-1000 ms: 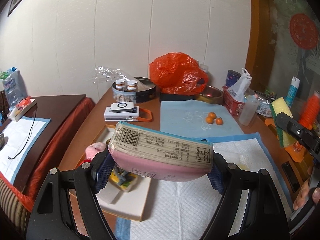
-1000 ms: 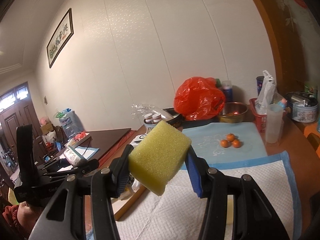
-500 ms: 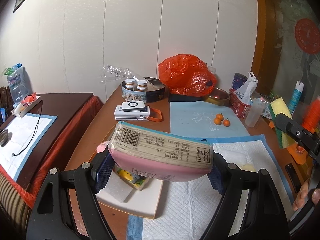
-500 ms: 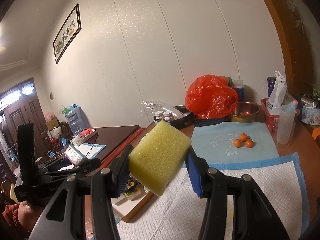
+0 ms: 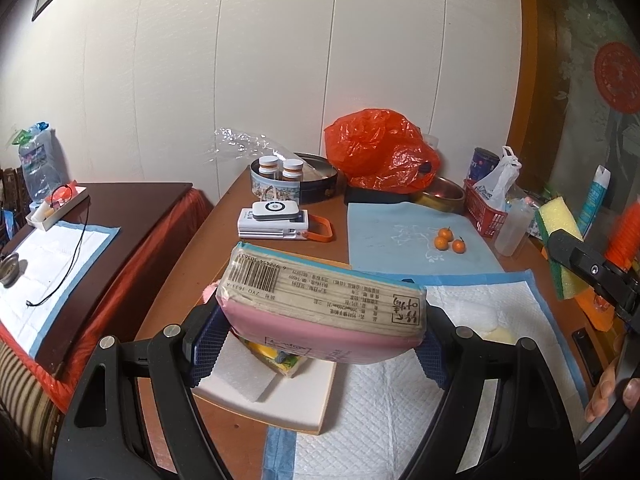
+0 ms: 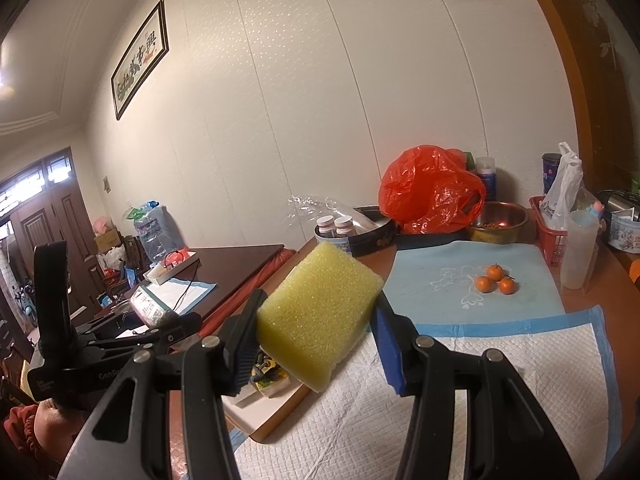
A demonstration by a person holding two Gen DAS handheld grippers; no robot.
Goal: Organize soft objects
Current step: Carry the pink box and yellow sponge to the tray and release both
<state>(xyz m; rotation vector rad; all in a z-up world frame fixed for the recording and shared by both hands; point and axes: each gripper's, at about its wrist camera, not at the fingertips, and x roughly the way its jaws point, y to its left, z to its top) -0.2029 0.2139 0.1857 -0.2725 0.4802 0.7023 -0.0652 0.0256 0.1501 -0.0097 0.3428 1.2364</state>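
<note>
My left gripper [image 5: 320,340] is shut on a pink tissue pack [image 5: 320,304] with a barcode label, held above the white tray [image 5: 276,404] at the table's left. In the tray lie a white foam block [image 5: 236,376] and a yellow packet [image 5: 276,356]. My right gripper [image 6: 316,344] is shut on a yellow sponge [image 6: 316,312], held above the white quilted pad [image 6: 440,392]. The sponge and right gripper also show at the right edge of the left wrist view [image 5: 560,248]. The left gripper with its pack shows at the left of the right wrist view [image 6: 152,312].
A blue mat [image 5: 400,240] carries three small oranges [image 5: 450,238]. Behind stand an orange plastic bag [image 5: 376,156], a round tin with two bottles [image 5: 280,176], a metal bowl [image 6: 500,220], a red basket [image 5: 484,212] and a white device [image 5: 276,224]. A dark side table [image 5: 80,240] stands left.
Both grippers have risen and drawn back a little from the table, each still holding its object. The tray and pad show lower in both views.
</note>
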